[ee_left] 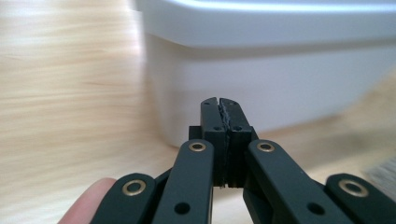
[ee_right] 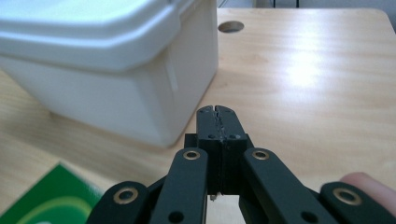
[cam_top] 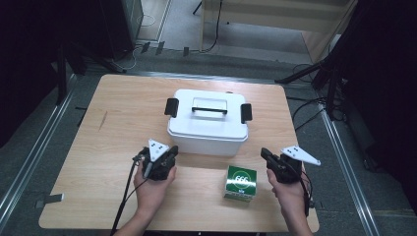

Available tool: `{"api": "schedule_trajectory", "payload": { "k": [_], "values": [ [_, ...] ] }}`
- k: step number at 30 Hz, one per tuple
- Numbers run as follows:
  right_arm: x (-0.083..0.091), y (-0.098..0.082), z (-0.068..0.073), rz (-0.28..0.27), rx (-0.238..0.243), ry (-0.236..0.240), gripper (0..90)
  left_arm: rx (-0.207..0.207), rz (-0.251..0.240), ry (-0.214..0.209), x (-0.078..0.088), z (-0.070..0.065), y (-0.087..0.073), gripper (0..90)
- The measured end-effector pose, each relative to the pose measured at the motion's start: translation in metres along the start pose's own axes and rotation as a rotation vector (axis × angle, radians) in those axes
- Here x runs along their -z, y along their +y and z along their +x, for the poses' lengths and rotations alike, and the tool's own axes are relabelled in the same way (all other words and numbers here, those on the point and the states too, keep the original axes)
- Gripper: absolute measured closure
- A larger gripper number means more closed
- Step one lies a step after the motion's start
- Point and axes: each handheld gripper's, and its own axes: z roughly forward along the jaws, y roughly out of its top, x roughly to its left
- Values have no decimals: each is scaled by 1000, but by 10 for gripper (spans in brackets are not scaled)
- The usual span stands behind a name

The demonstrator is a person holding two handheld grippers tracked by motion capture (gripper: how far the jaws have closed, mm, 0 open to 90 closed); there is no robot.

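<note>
Wooden table (cam_top: 113, 128): approaching white lidded storage box (cam_top: 206, 132), left gripper (cam_top: 173, 150) and right gripper (cam_top: 264, 152) closed, empty; next, open for black latches (cam_top: 171, 107).

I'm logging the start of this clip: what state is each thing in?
white storage box: lid on, both black side latches down, handle flat.
green carton: closed, upright on the table, untouched.
left gripper: shut, holding nothing.
right gripper: shut, holding nothing.
</note>
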Motion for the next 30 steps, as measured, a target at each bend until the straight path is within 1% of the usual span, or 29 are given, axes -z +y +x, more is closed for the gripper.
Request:
{"api": "schedule_trajectory", "payload": {
  "k": [1, 2, 3, 4, 5, 6, 7, 8, 9, 10, 11, 12, 13, 15, 17, 19, 20, 21, 23, 24, 25, 27, 28, 29, 30],
  "values": [
    [-4, 4, 0, 6, 2, 9, 900, 0, 0, 0, 0, 0, 0, 900],
    [-9, 8, 0, 9, 9, 18, 900, 8, -5, 19, 0, 6, 2, 900],
    [-9, 8, 0, 9, 9, 18, 900, 17, -15, 37, 0, 11, 4, 900],
    [-13, 12, 1, 13, 24, 17, 900, 31, -25, 55, -1, 18, 7, 900],
    [-18, 15, 3, 13, 40, 0, 900, 37, -25, 61, -1, 22, 9, 900],
    [-20, 17, 4, 11, 43, -2, 900, 37, -25, 73, -3, 26, 11, 900],
    [-28, 21, 5, 11, 57, -5, 900, 37, -27, 81, -4, 30, 14, 900],
    [-28, 21, 5, 11, 57, -5, 900, 40, -22, 83, -6, 34, 17, 900],
    [-32, 23, 5, 16, 59, -9, 900, 40, -16, 84, -9, 37, 20, 900],
    [-40, 26, 6, 24, 42, 0, 900, 38, -6, 85, -11, 40, 23, 900],
    [-40, 26, 6, 24, 42, 0, 900, 44, -8, 89, -13, 41, 26, 900],
    [-43, 28, 6, 28, 32, 9, 900, 51, -8, 86, -15, 43, 29, 900],
    [-46, 30, 6, 24, 37, 6, 900, 52, -9, 77, -17, 43, 32, 900],
    [-50, 35, 7, 18, 46, -10, 900, 31, 3, 74, -21, 41, 38, 900],
    [-53, 38, 7, 22, 41, -4, 900, 15, 23, 57, -28, 38, 42, 900],
    [-58, 40, 11, 35, 50, 20, 900, 6, 35, 36, -32, 35, 45, 900],
    [-58, 40, 13, 36, 54, 14, 900, 0, 39, 24, -34, 33, 46, 900],
    [-58, 40, 13, 36, 54, 14, 900, -10, 44, 23, -36, 31, 46, 900],
    [-58, 41, 14, 48, 17, 23, 900, -18, 54, 11, -39, 32, 45, 900],
    [-57, 42, 15, 59, 16, 27, 900, -17, 58, 5, -39, 33, 43, 900],
    [-57, 42, 15, 59, 16, 27, 900, -26, 54, 3, -39, 34, 43, 900],
    [-57, 43, 18, 73, 40, 25, 900, -27, 53, 5, -37, 37, 44, 900],
    [-57, 45, 23, 87, 64, 13, 900, -24, 51, 3, -36, 37, 44, 900],
    [-57, 45, 23, 87, 64, 13, 900, -27, 46, 5, -34, 38, 44, 900],
    [-57, 46, 26, 101, 56, 16, 900, -28, 50, 7, -32, 39, 44, 900]
  ]
}}
